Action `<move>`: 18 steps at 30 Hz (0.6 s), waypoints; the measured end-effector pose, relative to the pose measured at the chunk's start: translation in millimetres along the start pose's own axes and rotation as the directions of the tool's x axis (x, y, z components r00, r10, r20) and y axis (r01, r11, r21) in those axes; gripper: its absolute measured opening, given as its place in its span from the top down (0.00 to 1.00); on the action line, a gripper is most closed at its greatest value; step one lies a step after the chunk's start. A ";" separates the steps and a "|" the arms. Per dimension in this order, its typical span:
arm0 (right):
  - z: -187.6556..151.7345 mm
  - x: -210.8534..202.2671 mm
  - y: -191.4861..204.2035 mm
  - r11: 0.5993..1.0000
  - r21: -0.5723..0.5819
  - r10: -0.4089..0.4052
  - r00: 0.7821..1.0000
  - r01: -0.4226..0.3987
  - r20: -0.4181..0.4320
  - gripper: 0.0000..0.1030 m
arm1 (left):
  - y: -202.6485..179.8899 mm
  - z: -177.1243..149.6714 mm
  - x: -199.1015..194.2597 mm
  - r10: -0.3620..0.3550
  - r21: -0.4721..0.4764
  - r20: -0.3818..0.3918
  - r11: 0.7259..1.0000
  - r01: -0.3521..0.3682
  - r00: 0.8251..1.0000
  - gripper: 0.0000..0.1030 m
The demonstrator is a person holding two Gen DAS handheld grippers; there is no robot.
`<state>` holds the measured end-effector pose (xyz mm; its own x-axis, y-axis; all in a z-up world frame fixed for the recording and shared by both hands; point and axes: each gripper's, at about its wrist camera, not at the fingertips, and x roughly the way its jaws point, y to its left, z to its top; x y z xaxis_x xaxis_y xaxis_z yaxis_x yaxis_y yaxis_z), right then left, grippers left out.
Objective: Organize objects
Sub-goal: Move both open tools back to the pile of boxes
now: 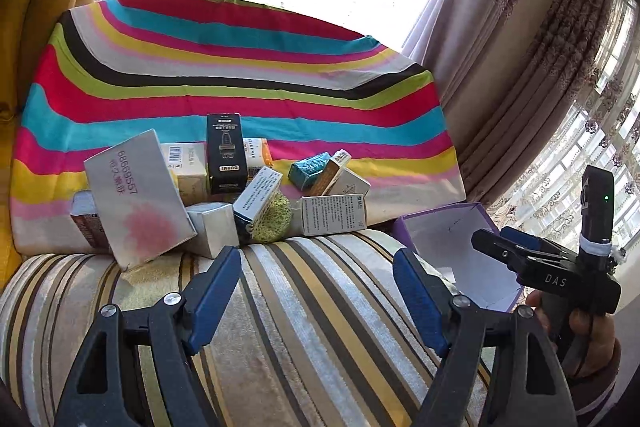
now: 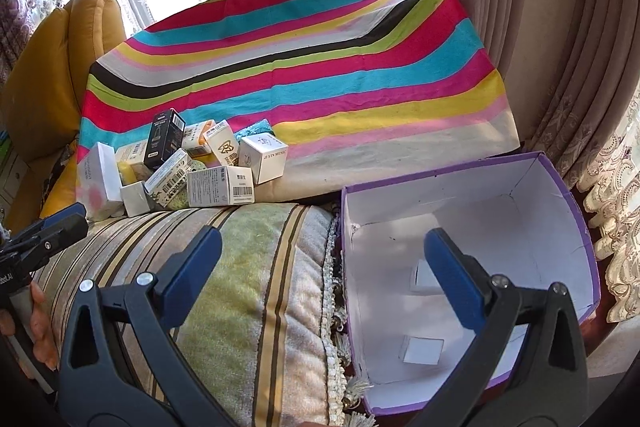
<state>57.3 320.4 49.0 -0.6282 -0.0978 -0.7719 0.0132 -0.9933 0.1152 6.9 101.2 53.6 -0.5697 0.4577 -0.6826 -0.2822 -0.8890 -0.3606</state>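
Your left gripper (image 1: 316,291) hangs over the striped cushion (image 1: 304,327) with its blue pads spread apart and nothing between them. Your right gripper (image 2: 324,275) is likewise released and empty, one finger over the cushion and the other over the purple box (image 2: 576,187). That box sits open just right of the cushion, its white inside holding two small white boxes (image 2: 422,349) on the floor of it. Your right hand (image 1: 588,339) shows at the left view's edge, gripping its handle beside the purple box. Beyond the cushion, the pile of small cartons (image 1: 224,187) lies on the rainbow-striped cloth (image 1: 240,67), touching the cushion's far edge: a tall black carton (image 1: 225,155) stands upright, a large white carton with red print (image 1: 138,197) leans at the left. Behind it, curtains (image 1: 500,47) frame a bright window.
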 end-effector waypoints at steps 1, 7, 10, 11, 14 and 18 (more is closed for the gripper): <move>0.6 1.5 4.0 1.000 -0.010 0.001 1.000 -0.001 -0.005 0.01 | 6.0 -0.8 -1.8 0.000 -0.016 0.003 1.000 0.000 1.000 0.23; 3.7 11.8 30.7 0.998 -0.049 0.042 0.998 -0.044 -0.040 0.01 | 33.0 -0.8 -11.2 0.016 -0.086 0.030 0.996 -0.014 0.999 0.23; 4.9 17.8 44.9 0.996 -0.076 0.033 0.998 -0.037 -0.054 0.01 | 45.7 -0.4 -13.9 0.034 -0.122 0.042 0.992 -0.028 0.999 0.23; 5.7 20.2 49.1 0.996 -0.085 0.031 0.998 -0.036 -0.061 0.01 | 50.3 -0.2 -13.9 0.038 -0.139 0.043 0.990 -0.032 0.998 0.23; 7.9 26.9 59.6 0.995 -0.096 0.031 0.996 -0.038 -0.078 0.01 | 64.2 0.3 -14.6 0.053 -0.189 0.049 0.981 -0.042 0.997 0.23; 10.5 37.5 73.5 0.993 -0.110 0.025 0.995 -0.036 -0.097 0.01 | 76.4 2.4 -13.2 0.122 -0.241 0.053 0.965 -0.106 0.991 0.16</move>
<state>26.5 244.5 35.1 -0.5496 -0.1285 -0.8255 0.1215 -0.9899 0.0732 -9.0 27.2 36.6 -0.6398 0.3443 -0.6870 -0.0256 -0.9031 -0.4288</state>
